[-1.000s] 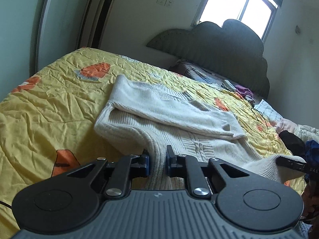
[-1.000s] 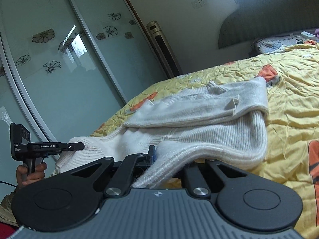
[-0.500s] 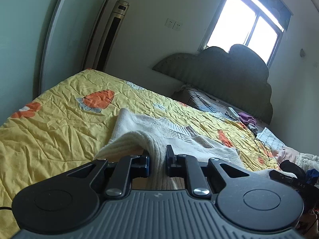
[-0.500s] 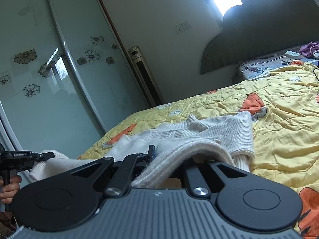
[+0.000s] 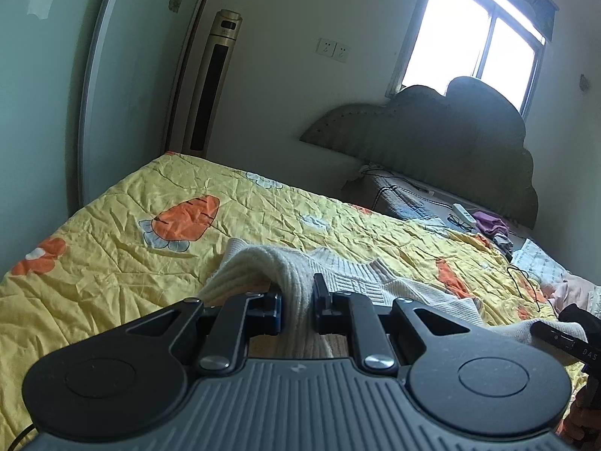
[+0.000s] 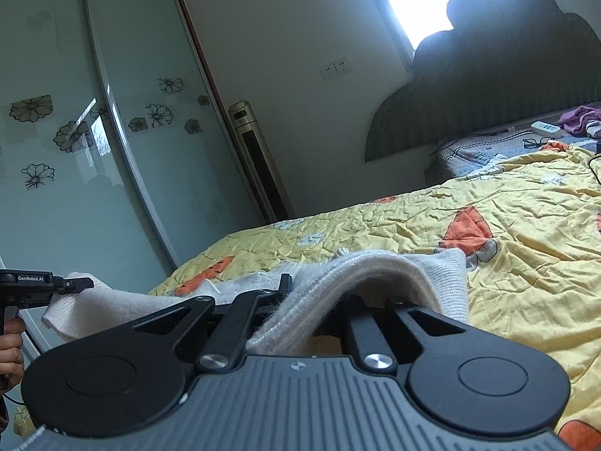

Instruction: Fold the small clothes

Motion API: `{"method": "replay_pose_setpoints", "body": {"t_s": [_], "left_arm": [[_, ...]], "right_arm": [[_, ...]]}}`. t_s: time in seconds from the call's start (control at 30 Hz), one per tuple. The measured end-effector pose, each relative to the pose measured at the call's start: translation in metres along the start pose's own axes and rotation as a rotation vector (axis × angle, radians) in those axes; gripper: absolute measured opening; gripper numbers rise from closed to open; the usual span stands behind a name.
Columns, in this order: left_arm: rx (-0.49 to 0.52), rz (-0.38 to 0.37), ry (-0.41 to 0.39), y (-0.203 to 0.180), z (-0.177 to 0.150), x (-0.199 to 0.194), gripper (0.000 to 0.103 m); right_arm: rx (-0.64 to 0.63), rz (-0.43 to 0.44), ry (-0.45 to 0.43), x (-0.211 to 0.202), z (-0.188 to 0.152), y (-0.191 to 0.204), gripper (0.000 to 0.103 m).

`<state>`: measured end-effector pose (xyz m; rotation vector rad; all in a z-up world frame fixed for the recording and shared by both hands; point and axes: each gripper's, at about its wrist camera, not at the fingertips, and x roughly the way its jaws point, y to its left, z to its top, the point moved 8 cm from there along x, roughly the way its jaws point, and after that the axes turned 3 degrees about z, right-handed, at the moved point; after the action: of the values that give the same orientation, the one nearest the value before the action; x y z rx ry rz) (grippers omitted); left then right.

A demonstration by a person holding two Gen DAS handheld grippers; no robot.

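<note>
A ribbed edge of the cream knitted sweater point(image 5: 296, 293) is clamped between the two fingers of the left gripper point(image 5: 296, 302), the fabric filling the narrow gap and hanging down over the gripper body. Another part of the same sweater point(image 6: 375, 274) is pinched in the right gripper point(image 6: 311, 300); the left finger point(image 6: 285, 283) is seen pressed against the knit, while the other finger is hidden under the draped cloth. The garment is held raised at both grips, arching upward, with the rest trailing onto the yellow quilt point(image 5: 112, 248).

From the left wrist view, the right gripper is seen at the far right edge with cloth at its tip, and folded layers of the sweater are shown lying flat beyond the fingers. From the right wrist view, the left gripper point(image 6: 80, 284) is seen at the left edge, closed on a bunched corner, with the person's hand point(image 6: 11, 345) on its handle; that hand is shown only here.

A broad stretch of bare quilt is left open ahead of and beside the sweater, up to the bed's near-left edge by the sliding glass doors point(image 6: 75, 131). Near the headboard point(image 5: 432, 131), a patterned pillow point(image 5: 409, 199), a power strip point(image 5: 464, 213), glasses point(image 6: 533, 142) and purple cloth point(image 5: 490, 223) are gathered, well apart from the sweater. A tower air conditioner point(image 5: 212, 82) stands in the corner.
</note>
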<state>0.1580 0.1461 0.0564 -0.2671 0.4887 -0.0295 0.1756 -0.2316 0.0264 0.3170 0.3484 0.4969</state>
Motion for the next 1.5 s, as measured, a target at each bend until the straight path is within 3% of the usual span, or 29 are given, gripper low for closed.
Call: {"method": "replay_pose_setpoints", "body": {"t_s": [0.53, 1.07, 1.13, 1.23, 1.3, 1.4, 1.5], "left_arm": [[0.057, 0.089, 0.030, -0.010, 0.021, 0.080, 0.014], [0.081, 0.180, 0.194, 0.002, 0.001, 0.182, 0.015], [0.022, 0.172, 0.235, 0.009, -0.001, 0.190, 0.016], [-0.080, 0.131, 0.272, 0.019, 0.001, 0.195, 0.017], [-0.142, 0.095, 0.297, 0.026, 0.003, 0.198, 0.022], [-0.247, 0.040, 0.329, 0.036, 0.005, 0.200, 0.028], [-0.354, 0.002, 0.349, 0.047, 0.007, 0.204, 0.028]], "right_arm": [[-0.038, -0.057, 0.028, 0.062, 0.015, -0.031, 0.012], [0.033, -0.095, 0.191, 0.141, -0.011, -0.078, 0.012], [0.056, -0.094, 0.229, 0.148, -0.015, -0.084, 0.016], [0.126, -0.088, 0.283, 0.158, -0.020, -0.095, 0.033], [0.176, -0.058, 0.290, 0.162, -0.019, -0.097, 0.053], [0.206, -0.031, 0.280, 0.167, -0.014, -0.095, 0.065], [0.204, -0.031, 0.279, 0.174, -0.010, -0.093, 0.070]]}}
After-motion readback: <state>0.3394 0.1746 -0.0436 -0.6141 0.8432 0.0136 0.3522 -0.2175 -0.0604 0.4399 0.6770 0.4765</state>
